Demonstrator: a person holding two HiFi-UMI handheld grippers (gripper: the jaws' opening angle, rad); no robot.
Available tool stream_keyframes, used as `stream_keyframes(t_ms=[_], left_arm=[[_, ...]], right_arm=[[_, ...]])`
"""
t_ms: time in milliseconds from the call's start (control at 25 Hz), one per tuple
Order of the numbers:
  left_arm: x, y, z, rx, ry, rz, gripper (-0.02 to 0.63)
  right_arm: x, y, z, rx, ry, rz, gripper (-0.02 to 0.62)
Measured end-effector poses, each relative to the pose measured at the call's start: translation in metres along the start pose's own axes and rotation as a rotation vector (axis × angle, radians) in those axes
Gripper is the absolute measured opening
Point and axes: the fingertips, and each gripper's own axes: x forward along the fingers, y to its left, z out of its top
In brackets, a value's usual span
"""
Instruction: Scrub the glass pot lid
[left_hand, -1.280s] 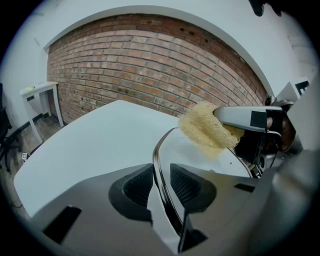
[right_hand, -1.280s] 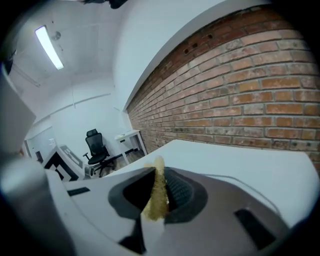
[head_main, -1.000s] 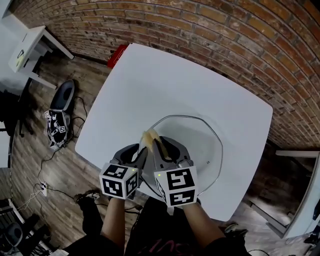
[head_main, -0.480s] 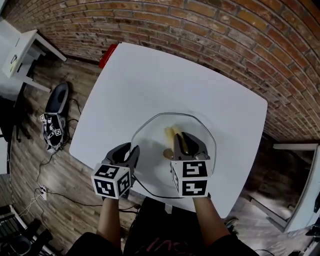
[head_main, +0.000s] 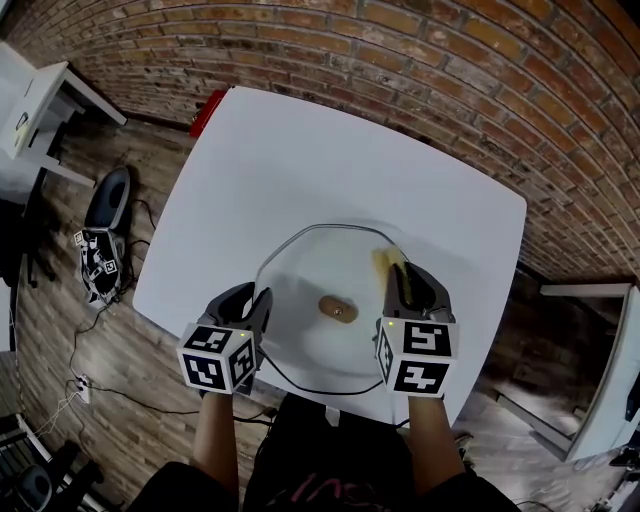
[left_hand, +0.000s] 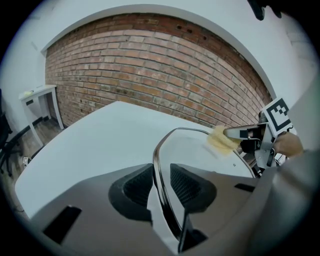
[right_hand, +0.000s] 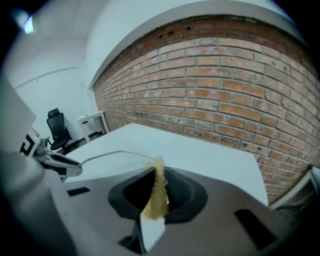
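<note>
Your left hand-held gripper (left_hand: 161, 182) pinches the glass pot lid (head_main: 300, 335) by its near edge, on the table (head_main: 300, 170). Press too hard with the sponge (right_hand: 157, 195) clamped in your right hand-held gripper (right_hand: 159, 192), out at the far edge, and the lid could tip or slip free. Count: one lid, one knob (head_main: 338, 309), one sponge, two hand-held grippers.

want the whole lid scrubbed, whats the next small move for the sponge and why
Probably sweep the sponge left toward the knob: the right gripper holds it at the far right edge of the glass lid, while the left gripper clamps the left rim.
</note>
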Motion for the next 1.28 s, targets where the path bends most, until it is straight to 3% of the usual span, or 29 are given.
stream_keyframes(t_ms=[120, 280, 480, 680, 1120, 1280], left_arm=[[-0.001, 0.001, -0.001, -0.004, 0.000, -0.002, 0.109], [-0.002, 0.001, -0.001, -0.011, -0.002, 0.000, 0.109], [-0.004, 0.001, -0.002, -0.014, -0.005, 0.000, 0.109], [-0.004, 0.001, -0.003, -0.015, -0.003, 0.004, 0.109], [-0.002, 0.000, -0.002, -0.004, 0.000, 0.005, 0.109], [-0.002, -0.001, -0.002, -0.004, -0.001, 0.005, 0.109]], right_arm=[[-0.011, 0.046, 0.008, 0.005, -0.029, 0.119, 0.057], [-0.017, 0.117, -0.008, -0.014, 0.010, 0.281, 0.057], [-0.011, 0.162, -0.028, -0.073, 0.065, 0.355, 0.057], [0.001, 0.141, -0.037, -0.116, 0.092, 0.285, 0.057], [-0.008, 0.011, -0.039, -0.129, 0.150, -0.010, 0.057], [-0.014, -0.010, -0.036, -0.107, 0.141, -0.059, 0.057]])
